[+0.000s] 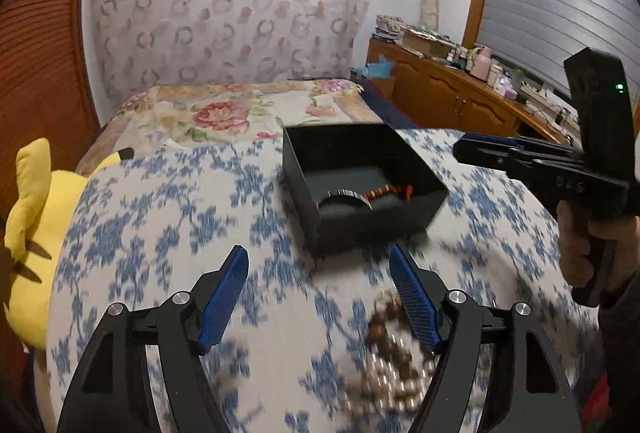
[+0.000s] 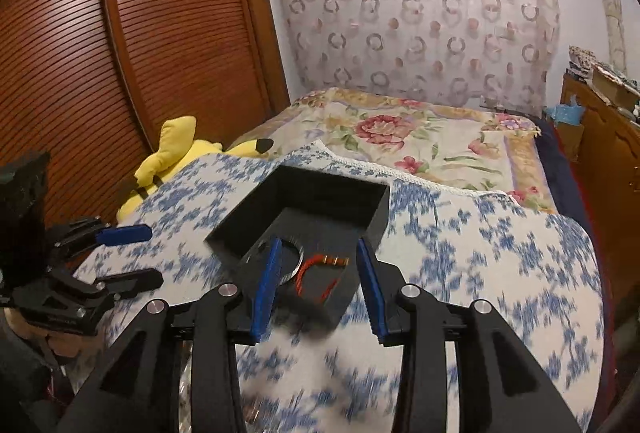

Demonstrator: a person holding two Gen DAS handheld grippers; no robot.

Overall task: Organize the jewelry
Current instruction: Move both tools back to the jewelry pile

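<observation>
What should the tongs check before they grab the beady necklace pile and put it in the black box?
1. Left tongs open, holding nothing: ok.
2. Right tongs open, holding nothing: ok.
3. Bead pile within the left tongs' reach, beside its right finger on the blue-flowered cloth: ok.
4. Bead pile untangled, separate strands: cannot tell, blurred.
5. Black box open on top: ok.
6. Room left in the box next to the dark bangle and red-orange bracelet: ok.
</observation>
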